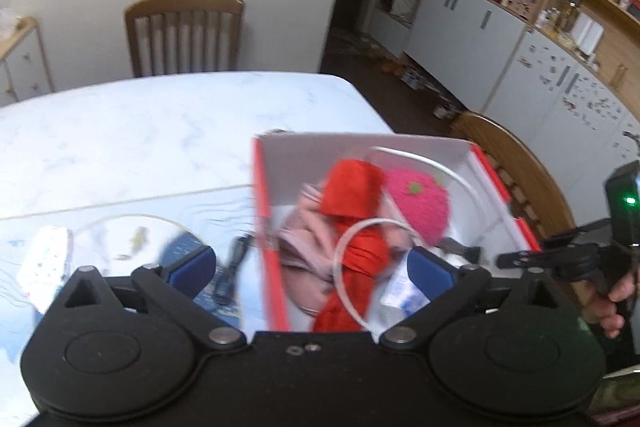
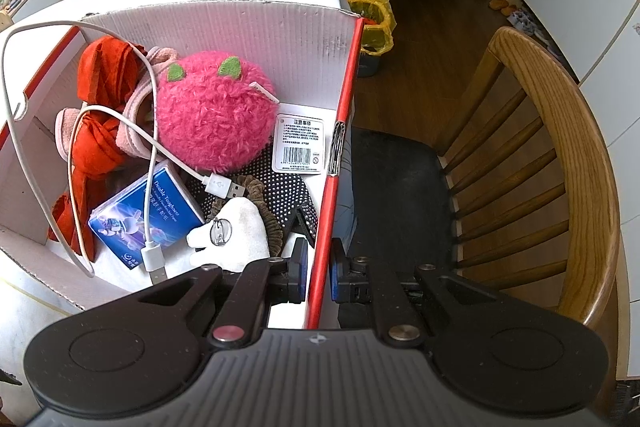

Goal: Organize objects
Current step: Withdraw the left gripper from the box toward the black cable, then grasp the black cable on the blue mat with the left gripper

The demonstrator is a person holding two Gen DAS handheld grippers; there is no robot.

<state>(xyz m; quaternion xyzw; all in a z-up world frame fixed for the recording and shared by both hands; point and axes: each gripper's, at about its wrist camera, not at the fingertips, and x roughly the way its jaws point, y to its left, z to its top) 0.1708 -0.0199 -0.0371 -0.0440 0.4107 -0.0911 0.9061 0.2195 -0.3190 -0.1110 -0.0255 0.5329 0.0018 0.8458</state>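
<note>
The white table (image 1: 120, 131) holds a big box (image 2: 224, 23) that is red outside and white inside. The box sits near the table's edge, next to a wooden chair (image 2: 560, 155).

The right gripper (image 2: 318, 267) pinches the box's right wall. One blue pad is inside the box and one is outside, and both press on the thin red edge, so its fingers are nearly closed on it.

The left gripper (image 1: 312, 267) hangs above the near end of the box. Its blue pads are spread very wide and hold nothing. This view is blurry, so small things below it are hard to make out.

Inside the box lie a fluffy pink toy (image 2: 216, 111) with green ears, a red scarf (image 2: 100, 143) and a pink cloth (image 2: 136, 115). A blue pack (image 2: 148, 215) sits near the front. A white cable (image 2: 116, 115) loops over everything, and its plug (image 2: 226, 187) lies beside the toy.

On the table, left of the box, is a black cable (image 1: 230, 275).
</note>
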